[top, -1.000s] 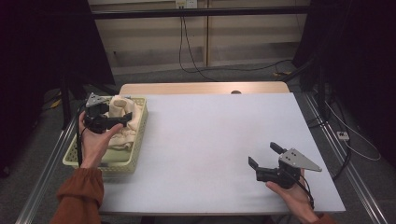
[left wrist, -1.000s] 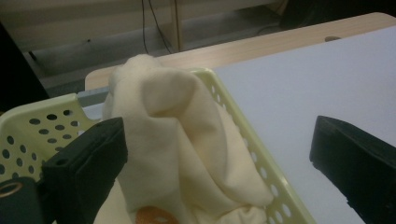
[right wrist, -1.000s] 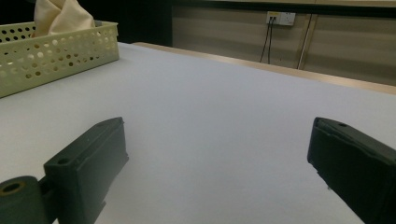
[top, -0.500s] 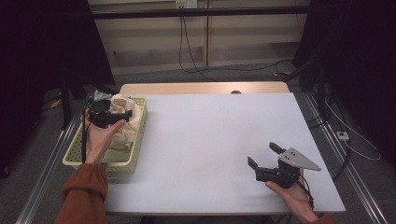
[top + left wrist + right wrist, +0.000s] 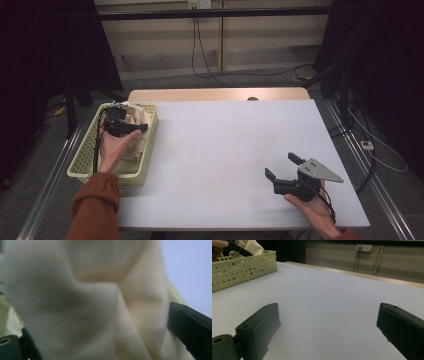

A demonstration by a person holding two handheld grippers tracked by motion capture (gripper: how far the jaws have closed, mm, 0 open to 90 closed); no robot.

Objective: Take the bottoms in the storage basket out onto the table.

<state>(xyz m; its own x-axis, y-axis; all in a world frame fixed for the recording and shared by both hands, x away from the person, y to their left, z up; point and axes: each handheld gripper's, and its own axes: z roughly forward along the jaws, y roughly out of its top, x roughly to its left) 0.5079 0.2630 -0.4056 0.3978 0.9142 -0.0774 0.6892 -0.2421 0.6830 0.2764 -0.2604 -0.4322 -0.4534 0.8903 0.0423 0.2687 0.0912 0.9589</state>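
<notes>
From above, a pale yellow perforated plastic basket (image 5: 85,165) sits at the left edge of a white table (image 5: 225,150). A crumpled cream cloth (image 5: 136,134) lies inside the basket. The left gripper (image 5: 131,129), held in the person's left hand (image 5: 114,146), hovers over the cloth toward the basket's far end. Well away from the basket, near the table's front right corner, the right gripper (image 5: 283,168) rests low with its jaws spread wide, holding nothing.

In the left gripper view, the cloth (image 5: 82,305) bulges between the spread jaws, close up and blurred; I cannot tell whether they touch it.

In the right gripper view, bare table (image 5: 329,305) lies between the open jaws, with the basket (image 5: 242,267) far off at the upper left.
</notes>
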